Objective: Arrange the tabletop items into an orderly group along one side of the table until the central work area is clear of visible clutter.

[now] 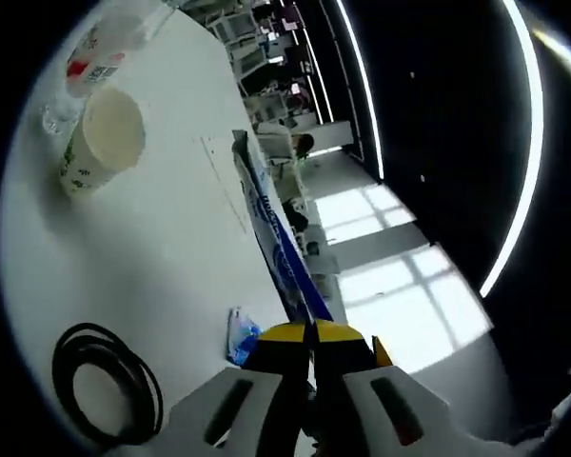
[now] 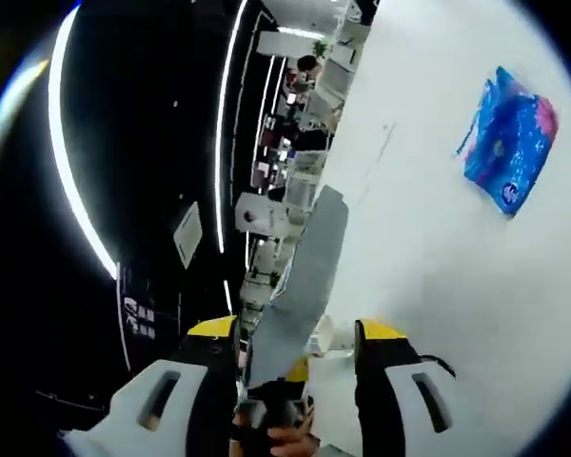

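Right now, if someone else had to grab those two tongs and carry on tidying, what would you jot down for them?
Left tongs: shut on the blue-and-white packet, held edge-on above the white table.
Right tongs: jaws apart, with a grey flat packet rising between them; I cannot tell whether they grip it.
On the table: a paper cup beside a clear plastic bottle, a coil of black cable, a small blue wrapper, and a blue-and-pink bag.
Done: cup and bottle already sit together.
Left: set down the held packet and gather cable, wrapper and bag along one side.
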`<state>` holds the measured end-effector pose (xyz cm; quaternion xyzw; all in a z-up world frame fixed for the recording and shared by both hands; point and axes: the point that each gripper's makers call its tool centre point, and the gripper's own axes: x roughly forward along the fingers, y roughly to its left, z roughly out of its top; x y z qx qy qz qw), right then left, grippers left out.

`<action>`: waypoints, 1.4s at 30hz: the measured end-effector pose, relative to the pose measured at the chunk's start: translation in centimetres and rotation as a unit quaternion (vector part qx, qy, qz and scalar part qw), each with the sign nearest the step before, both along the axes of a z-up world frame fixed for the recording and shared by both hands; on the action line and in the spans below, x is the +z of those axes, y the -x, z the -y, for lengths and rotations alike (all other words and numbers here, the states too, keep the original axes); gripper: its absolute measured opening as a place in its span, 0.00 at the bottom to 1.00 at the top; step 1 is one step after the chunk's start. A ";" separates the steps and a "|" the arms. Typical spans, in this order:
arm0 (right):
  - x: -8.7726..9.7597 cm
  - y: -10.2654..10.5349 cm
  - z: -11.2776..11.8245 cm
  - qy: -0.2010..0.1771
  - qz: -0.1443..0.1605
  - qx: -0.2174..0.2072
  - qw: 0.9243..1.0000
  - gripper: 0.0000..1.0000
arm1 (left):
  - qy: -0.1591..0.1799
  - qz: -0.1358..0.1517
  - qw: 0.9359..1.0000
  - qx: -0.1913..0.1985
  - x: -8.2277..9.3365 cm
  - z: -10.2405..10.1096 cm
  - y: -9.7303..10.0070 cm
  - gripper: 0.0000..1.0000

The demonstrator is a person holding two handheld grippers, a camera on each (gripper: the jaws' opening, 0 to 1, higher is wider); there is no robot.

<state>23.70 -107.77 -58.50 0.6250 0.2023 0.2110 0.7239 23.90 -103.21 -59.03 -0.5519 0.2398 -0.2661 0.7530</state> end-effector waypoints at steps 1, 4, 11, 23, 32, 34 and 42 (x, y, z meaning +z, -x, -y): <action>0.4 -0.3 0.1 -0.009 0.002 -0.004 1.000 0.45 | -0.003 0.006 1.000 -0.003 0.2 0.0 0.0 0.00; 0.6 -1.0 0.0 -0.004 0.000 0.000 1.000 0.28 | -0.014 0.031 0.999 -0.013 0.9 0.1 0.3 0.00; 1.7 -1.1 -0.3 0.013 0.023 0.013 1.000 0.06 | -0.019 0.050 0.998 -0.015 1.7 -0.5 0.3 0.00; 4.0 1.3 0.8 0.028 0.074 0.109 0.991 0.04 | -0.010 0.108 0.994 0.015 4.5 -6.3 -1.3 0.43; 4.8 4.9 0.2 -0.001 0.069 0.187 0.980 0.04 | -0.022 0.093 0.995 -0.002 4.1 -7.7 -1.3 0.30; 4.9 5.0 0.1 -0.012 0.065 0.186 0.980 0.04 | -0.019 0.084 0.996 -0.032 3.7 -6.5 -0.2 0.13; 3.8 4.5 0.7 0.001 0.042 0.178 0.983 0.05 | -0.051 0.078 0.995 -0.028 3.1 -6.4 0.0 0.00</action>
